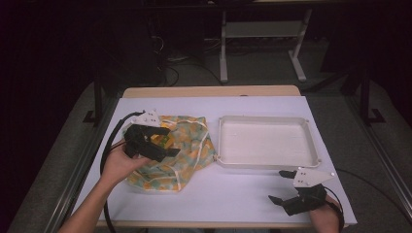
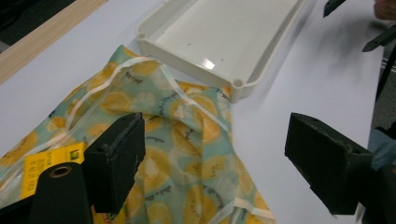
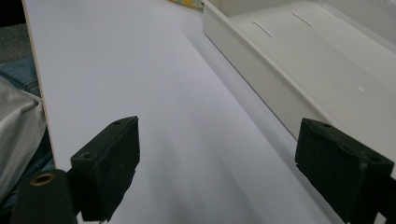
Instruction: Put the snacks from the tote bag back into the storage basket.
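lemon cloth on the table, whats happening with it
A person holds a hand-held gripper in each hand. The left hand-held gripper hovers open over the crumpled lemon-print cloth, not yet gripping it. The right hand-held gripper waits open near the table's front edge. The white tray beside the cloth is empty.

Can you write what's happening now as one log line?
left gripper: open over lemon-print cloth | right gripper: open, above table | white tray: empty
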{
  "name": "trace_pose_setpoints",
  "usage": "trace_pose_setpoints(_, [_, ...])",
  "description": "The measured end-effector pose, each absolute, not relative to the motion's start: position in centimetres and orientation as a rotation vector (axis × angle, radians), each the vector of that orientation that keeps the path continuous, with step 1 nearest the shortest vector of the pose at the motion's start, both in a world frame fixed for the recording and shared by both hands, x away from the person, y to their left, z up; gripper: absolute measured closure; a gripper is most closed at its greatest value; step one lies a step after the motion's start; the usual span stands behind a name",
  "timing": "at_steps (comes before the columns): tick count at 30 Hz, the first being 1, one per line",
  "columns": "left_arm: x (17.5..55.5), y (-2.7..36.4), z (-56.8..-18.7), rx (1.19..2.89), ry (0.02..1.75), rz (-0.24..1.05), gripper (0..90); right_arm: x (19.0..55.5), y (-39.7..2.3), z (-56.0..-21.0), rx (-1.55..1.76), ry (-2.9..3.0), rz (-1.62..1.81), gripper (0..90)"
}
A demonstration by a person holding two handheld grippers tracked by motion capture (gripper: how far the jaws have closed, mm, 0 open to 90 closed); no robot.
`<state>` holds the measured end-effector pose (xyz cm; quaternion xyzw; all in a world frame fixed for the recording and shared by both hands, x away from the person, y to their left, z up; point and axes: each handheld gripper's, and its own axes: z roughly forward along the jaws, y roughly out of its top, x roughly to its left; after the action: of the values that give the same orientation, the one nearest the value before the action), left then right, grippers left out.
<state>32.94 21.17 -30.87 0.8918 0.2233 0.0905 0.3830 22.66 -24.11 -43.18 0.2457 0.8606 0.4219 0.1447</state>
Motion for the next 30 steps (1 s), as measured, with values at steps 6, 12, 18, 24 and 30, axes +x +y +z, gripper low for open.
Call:
trace_pose_setpoints(6, [33.8, 22.1, -30.9, 2.255, 0.601, 0.253, 20.5, 22.7, -24.1, -43.2, 0.703, 2.481, 1.215, 13.5])
trace_pose_setpoints(12, [34.5, 22.7, -30.9, 2.264, 0.626, 0.261, 20.5, 22.6, -24.1, -43.2, 0.709, 2.483, 1.215, 13.5])
trace_pose_setpoints(18, [35.2, 23.1, -31.1, 2.277, 0.651, 0.277, 20.5, 22.6, -24.1, -43.2, 0.704, 2.482, 1.215, 13.5])
trace_pose_setpoints(24, [35.9, 23.6, -31.4, 2.281, 0.688, 0.300, 20.5, 22.6, -24.1, -43.2, 0.701, 2.481, 1.215, 13.5])
trace_pose_setpoints(30, [36.8, 24.3, -31.8, 2.282, 0.730, 0.294, 21.0, 22.6, -24.1, -43.1, 0.705, 2.482, 1.216, 13.4])
